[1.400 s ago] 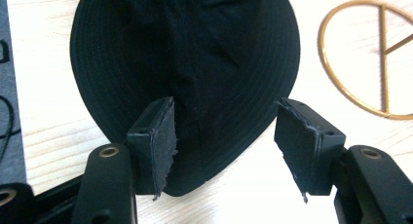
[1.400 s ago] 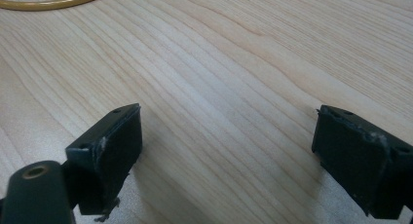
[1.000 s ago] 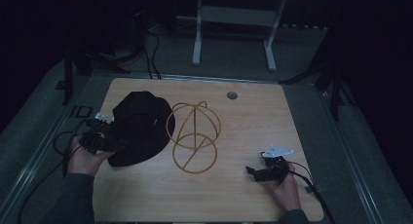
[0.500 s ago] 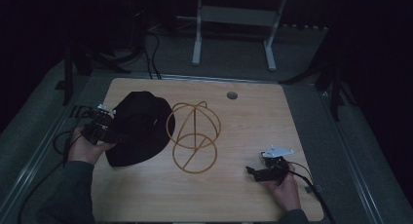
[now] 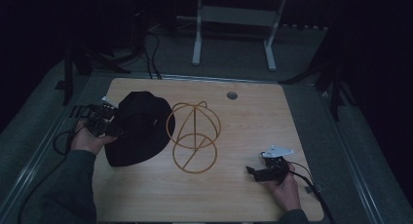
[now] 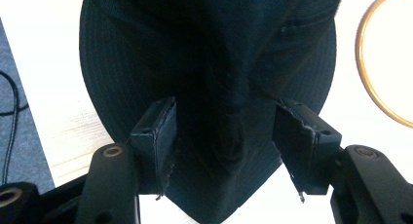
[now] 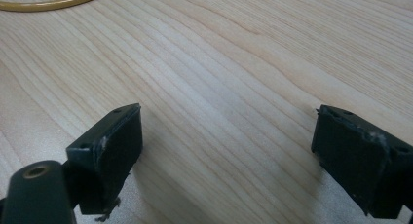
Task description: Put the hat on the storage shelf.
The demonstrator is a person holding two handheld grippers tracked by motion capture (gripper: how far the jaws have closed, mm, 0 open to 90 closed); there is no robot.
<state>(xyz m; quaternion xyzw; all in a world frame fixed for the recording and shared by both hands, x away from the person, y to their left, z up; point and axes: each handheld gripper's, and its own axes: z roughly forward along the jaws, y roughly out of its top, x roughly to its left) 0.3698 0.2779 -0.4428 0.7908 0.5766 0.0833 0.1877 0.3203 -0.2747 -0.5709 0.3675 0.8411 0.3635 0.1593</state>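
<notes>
A black hat (image 5: 141, 131) lies on the left part of the wooden table (image 5: 253, 121). My left gripper (image 5: 114, 124) reaches into it from the left edge. In the left gripper view the jaws (image 6: 226, 131) stand wide on either side of a raised fold of the hat (image 6: 209, 48); I cannot see the pads pressing it. A gold wire hat stand (image 5: 195, 136) stands just right of the hat, and its ring (image 6: 375, 87) curves past the brim. My right gripper (image 5: 253, 171) rests open near the front right, with bare wood between its jaws (image 7: 229, 151).
A small round grommet (image 5: 232, 95) sits in the table's far side. Cables trail off both grippers over the table's edges. A white metal frame (image 5: 234, 19) stands on the floor beyond the table. An arc of the stand's ring (image 7: 48, 5) lies ahead of the right gripper.
My left hand has slid toward the far side along the hat's left edge, while the hat has stayed in place. The right hand has not moved.
</notes>
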